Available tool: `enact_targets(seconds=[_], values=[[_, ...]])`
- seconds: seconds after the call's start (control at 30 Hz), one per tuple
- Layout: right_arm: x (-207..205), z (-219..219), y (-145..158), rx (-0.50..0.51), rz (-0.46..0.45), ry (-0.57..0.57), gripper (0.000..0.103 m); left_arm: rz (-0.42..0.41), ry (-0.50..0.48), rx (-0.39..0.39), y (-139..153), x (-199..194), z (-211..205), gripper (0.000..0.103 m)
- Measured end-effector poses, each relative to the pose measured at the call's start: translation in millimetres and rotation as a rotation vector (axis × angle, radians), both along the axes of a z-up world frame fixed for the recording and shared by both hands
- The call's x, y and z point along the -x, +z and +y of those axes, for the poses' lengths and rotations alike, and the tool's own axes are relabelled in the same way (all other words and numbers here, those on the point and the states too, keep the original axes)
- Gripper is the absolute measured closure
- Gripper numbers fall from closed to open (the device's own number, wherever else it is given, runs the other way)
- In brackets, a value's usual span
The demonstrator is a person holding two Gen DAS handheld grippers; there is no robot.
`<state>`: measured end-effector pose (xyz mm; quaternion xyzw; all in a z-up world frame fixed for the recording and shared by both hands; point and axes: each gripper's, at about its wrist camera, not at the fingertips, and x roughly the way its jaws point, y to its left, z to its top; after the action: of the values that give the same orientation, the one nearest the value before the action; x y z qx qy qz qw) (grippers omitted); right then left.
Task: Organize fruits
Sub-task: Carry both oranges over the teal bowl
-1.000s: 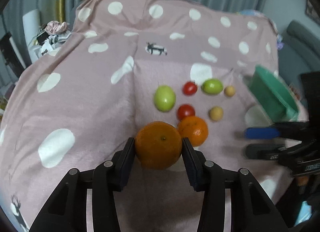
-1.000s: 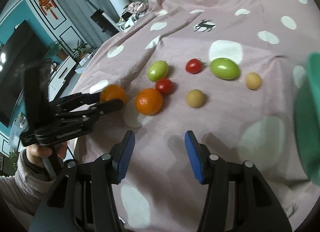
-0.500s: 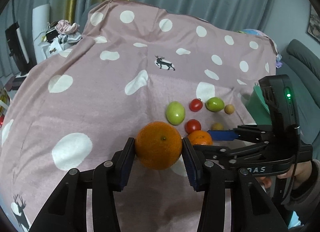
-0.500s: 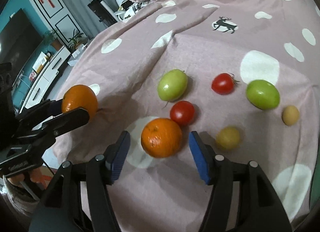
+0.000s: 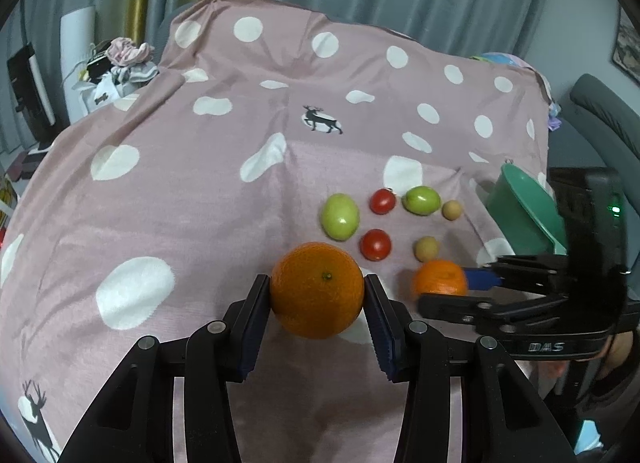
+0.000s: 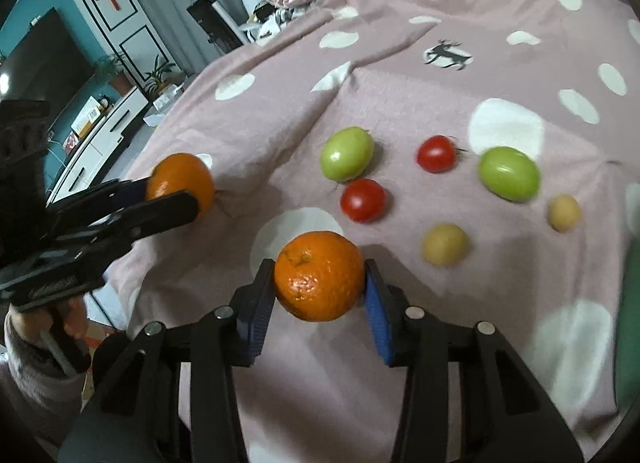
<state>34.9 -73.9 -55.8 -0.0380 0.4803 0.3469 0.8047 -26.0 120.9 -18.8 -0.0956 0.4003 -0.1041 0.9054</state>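
Note:
My left gripper (image 5: 317,293) is shut on a large orange (image 5: 316,287) and holds it just above the pink dotted cloth (image 5: 200,203). From the right wrist view that gripper (image 6: 176,199) and its orange (image 6: 180,177) sit at the left. A smaller orange (image 6: 320,281) lies between the blue pads of my right gripper (image 6: 320,287), whose jaws are closing and touch it on both sides. In the left wrist view this second orange (image 5: 438,281) shows at the right gripper's tips (image 5: 460,289).
Beyond the oranges lie two green fruits (image 6: 346,153) (image 6: 509,173), two red tomatoes (image 6: 436,153) (image 6: 363,199) and two small tan fruits (image 6: 445,244) (image 6: 564,213). A green bowl (image 5: 520,211) stands at the cloth's right edge. A person's hand (image 6: 36,315) holds the left gripper.
The right gripper moved in over the smaller orange and its jaws closed onto it. The left gripper kept its hold on the large orange and barely moved.

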Motion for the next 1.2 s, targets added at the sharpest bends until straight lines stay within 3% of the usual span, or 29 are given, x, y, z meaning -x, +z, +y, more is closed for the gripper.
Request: enact_targets(seconds=[0.33,0.7,0.93,1.2], values=[[30,-91,32,-0.065,-0.062,-0.178,0.06,-0.014,-0.116,-0.013,18,2,-55,0.056],[47,-182,66,-0.138,-0.198,-0.389,0.06,-0.045,-0.255,-0.018,46,-17,-134,0.056],[54,-232,71,-0.163,-0.242,-0.503,0.06,-0.045,-0.327,0.025,59,-38,-179,0.056],[54,-268,70,-0.189,-0.259,-0.589,0.059,-0.049,-0.421,-0.01,68,-56,-231,0.056]])
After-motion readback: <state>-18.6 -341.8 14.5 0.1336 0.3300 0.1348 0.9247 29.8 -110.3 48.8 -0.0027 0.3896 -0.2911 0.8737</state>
